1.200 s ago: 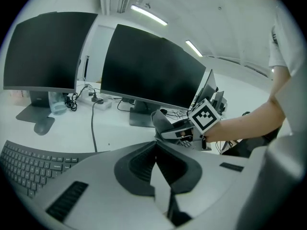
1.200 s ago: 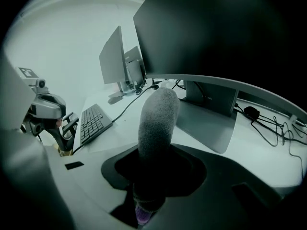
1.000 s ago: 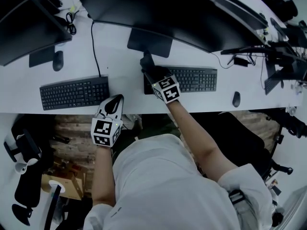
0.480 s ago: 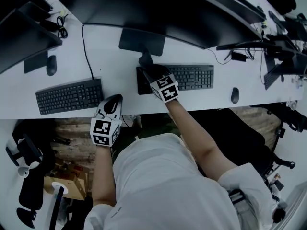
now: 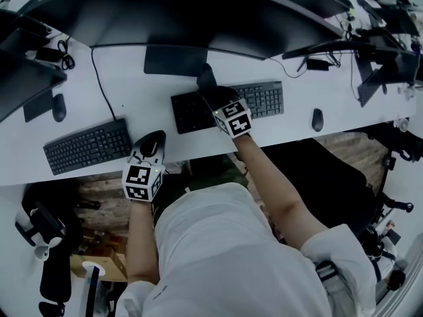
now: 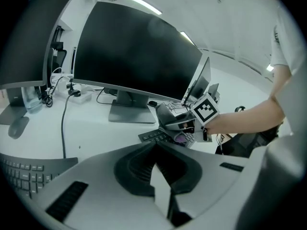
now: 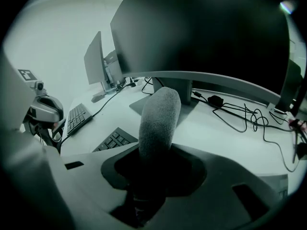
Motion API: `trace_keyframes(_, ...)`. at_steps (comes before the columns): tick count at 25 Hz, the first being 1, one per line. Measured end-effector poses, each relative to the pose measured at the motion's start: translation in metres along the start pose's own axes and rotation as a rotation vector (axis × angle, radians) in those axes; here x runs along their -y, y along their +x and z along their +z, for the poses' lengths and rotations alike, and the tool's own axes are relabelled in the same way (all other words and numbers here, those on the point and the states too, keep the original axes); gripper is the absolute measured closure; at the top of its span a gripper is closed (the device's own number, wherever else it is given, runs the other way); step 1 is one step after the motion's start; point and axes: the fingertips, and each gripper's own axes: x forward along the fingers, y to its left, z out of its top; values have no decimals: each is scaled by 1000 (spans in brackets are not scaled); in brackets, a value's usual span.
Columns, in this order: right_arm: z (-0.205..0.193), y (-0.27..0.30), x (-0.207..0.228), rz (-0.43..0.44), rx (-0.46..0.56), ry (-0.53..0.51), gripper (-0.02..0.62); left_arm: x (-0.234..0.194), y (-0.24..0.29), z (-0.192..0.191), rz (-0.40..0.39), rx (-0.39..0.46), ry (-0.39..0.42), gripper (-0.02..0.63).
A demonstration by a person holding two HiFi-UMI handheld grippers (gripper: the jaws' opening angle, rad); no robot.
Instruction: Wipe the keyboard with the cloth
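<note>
Grey fleecy cloth (image 7: 158, 121) stands rolled between your right gripper's (image 5: 215, 99) jaws, clamped tight, over the middle of the black keyboard (image 5: 266, 99) on the white desk (image 5: 142, 94). Your left gripper (image 5: 154, 144) is at the near desk edge, jaws together on nothing.

The right claw (image 5: 213, 96) covers the middle of the flat black keyboard (image 5: 190, 113) by the near edge of the white table (image 5: 132, 84), hiding the keys beneath it. In the right gripper view, the lower end of the grey fuzzy cloth (image 7: 159, 121) is lost in shadow between the jaws, and the wide curved black monitor (image 7: 206, 28) runs off the top. The thin black cables (image 5: 317, 63) along the table's far edge are too small to sort.
</note>
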Motion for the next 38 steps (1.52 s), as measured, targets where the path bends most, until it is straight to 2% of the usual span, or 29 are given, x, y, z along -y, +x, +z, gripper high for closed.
trace_keyframes(20,-50,-73,127,-159,-10,68,465,33,58,11,-126,-83,81,604)
trace_keyframes(38,-87,-123,213,-283,-18,129,463,56,83,9,-168,-149,124,604)
